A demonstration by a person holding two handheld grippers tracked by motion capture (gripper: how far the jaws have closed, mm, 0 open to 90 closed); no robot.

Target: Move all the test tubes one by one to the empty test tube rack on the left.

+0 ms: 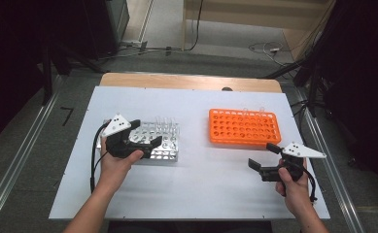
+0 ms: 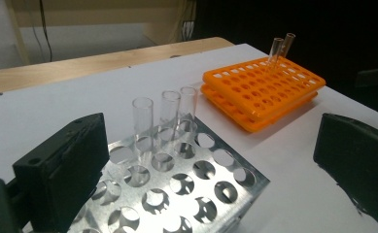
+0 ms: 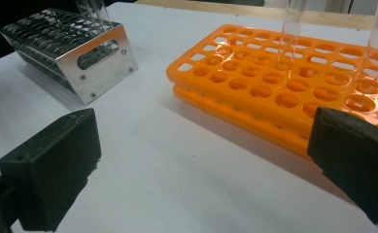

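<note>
Nearest the high camera, the white table carries two racks set side by side, apparently so tubes can pass between them: at its 3 o'clock side the orange rack with two glass tubes on its far edge, and at 9 o'clock the metal rack holding three clear test tubes upright in a row. The left gripper hovers over the metal rack's near holes, jaws spread wide and empty, the tubes standing free ahead at 12 o'clock, which suggests it stands ready to take one. The right gripper waits, likewise open and empty, just short of the orange rack.

Left gripper, centre-left of the high view, gapes empty; right gripper, lower right, likewise.
</note>
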